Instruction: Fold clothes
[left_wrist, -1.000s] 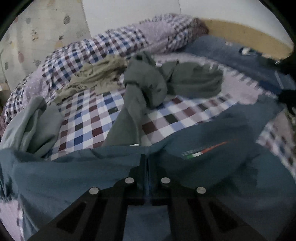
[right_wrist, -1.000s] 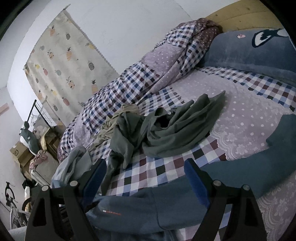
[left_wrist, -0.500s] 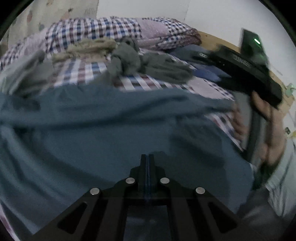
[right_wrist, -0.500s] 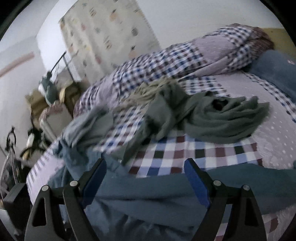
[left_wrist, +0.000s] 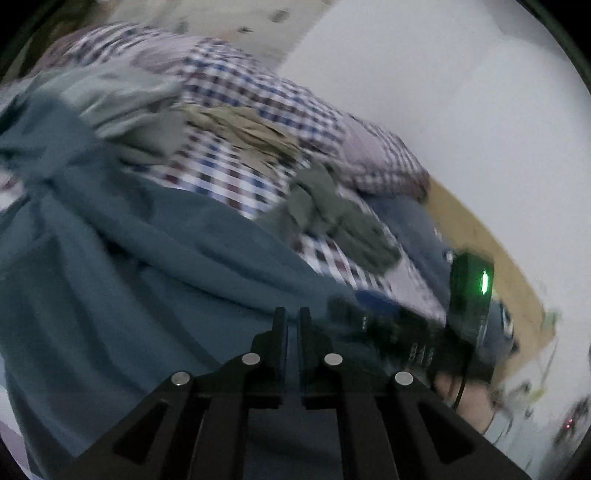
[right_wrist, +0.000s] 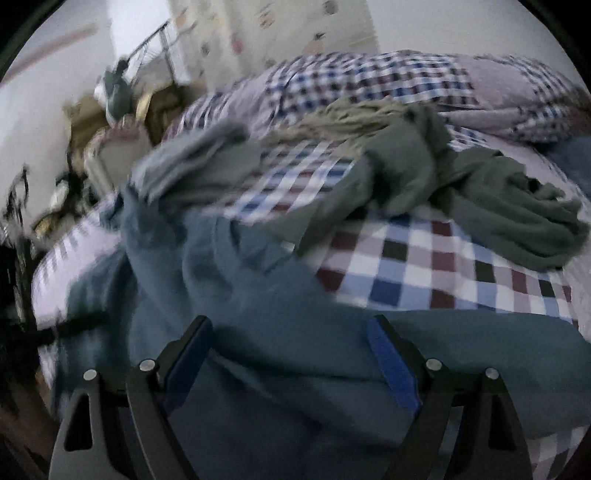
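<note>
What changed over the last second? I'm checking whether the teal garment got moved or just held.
The left gripper, shut on the teal garment, swung left and tilted, dragging the cloth across the checked bedding. The right gripper turned left too, jaws open above the garment. The dark green garment and beige garment stayed put.
</note>
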